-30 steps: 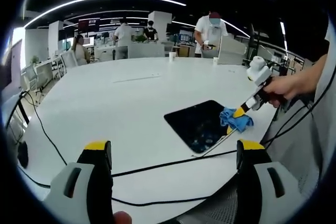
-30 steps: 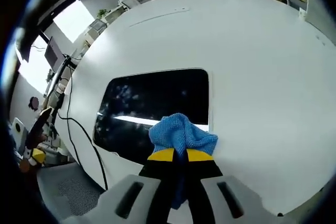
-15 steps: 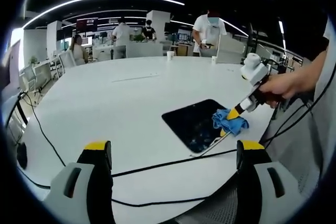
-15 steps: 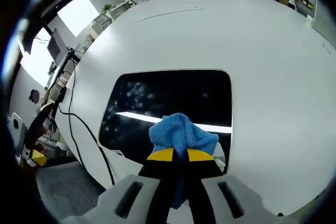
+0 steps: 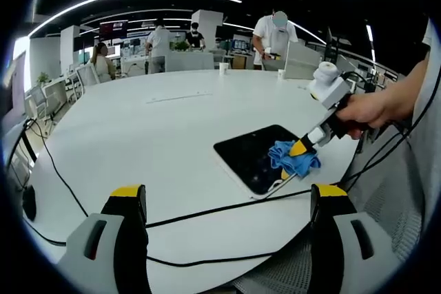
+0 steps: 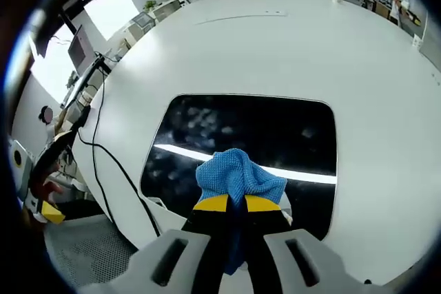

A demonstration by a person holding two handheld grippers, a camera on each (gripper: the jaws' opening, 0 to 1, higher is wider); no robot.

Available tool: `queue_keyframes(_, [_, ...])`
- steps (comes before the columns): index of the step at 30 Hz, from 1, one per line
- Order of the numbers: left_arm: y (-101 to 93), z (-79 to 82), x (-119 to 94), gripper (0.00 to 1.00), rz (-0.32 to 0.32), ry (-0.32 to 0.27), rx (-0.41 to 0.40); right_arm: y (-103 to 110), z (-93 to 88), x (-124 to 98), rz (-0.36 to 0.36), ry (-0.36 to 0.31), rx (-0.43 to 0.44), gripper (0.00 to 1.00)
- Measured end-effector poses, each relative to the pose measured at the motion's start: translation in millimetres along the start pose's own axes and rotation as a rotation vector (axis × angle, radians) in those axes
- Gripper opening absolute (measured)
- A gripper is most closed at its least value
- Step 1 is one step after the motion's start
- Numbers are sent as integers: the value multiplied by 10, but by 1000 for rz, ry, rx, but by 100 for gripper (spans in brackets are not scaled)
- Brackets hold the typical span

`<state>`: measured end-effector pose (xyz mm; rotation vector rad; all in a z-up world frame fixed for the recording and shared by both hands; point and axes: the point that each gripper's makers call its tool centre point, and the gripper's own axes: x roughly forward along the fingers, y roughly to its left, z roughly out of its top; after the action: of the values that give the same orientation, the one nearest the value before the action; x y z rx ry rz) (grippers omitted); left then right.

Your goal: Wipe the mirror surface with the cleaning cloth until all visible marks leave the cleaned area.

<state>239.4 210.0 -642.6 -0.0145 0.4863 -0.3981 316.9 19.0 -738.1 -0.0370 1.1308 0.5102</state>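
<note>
Holding the crumpled blue cleaning cloth tight in my right gripper, I press it on the flat dark mirror's near edge, so most glass stretches away ahead, while my left gripper waits open, well off.

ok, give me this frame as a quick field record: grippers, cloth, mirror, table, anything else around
right gripper: shut on the blue cloth, seen from the side in the left gripper view
left gripper: open, holding nothing, above the near table edge
cloth position: bunched, pressed on the mirror near its edge closest to the person
mirror: dark, rounded rectangle, flat on the table, faint specks visible on the glass
table: large, white, round
cables: black, running along the near table edge
background: paper cups on the far side, people standing beyond
</note>
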Motion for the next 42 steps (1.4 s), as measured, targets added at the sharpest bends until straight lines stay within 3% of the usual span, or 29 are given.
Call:
queue_keyframes(12, [-19,-31,24,99,-3,5,0,230,70,91,27,13,-18,2])
queue_keyframes(15, [-24,-26,34,99,-5,4,1,288,94,132,42,6,16,4])
queue_keyframes(19, [-21,-24,38,99,-7,6,8,351,106,180,37,4,-47,3])
queue_keyframes(28, [11,-10,41,99,0,1,2,469,138,214,47,12,-41,1])
queue_keyframes(42, [23,-48,3,99,7,6,-8,797,200,313,53,5,-147,1])
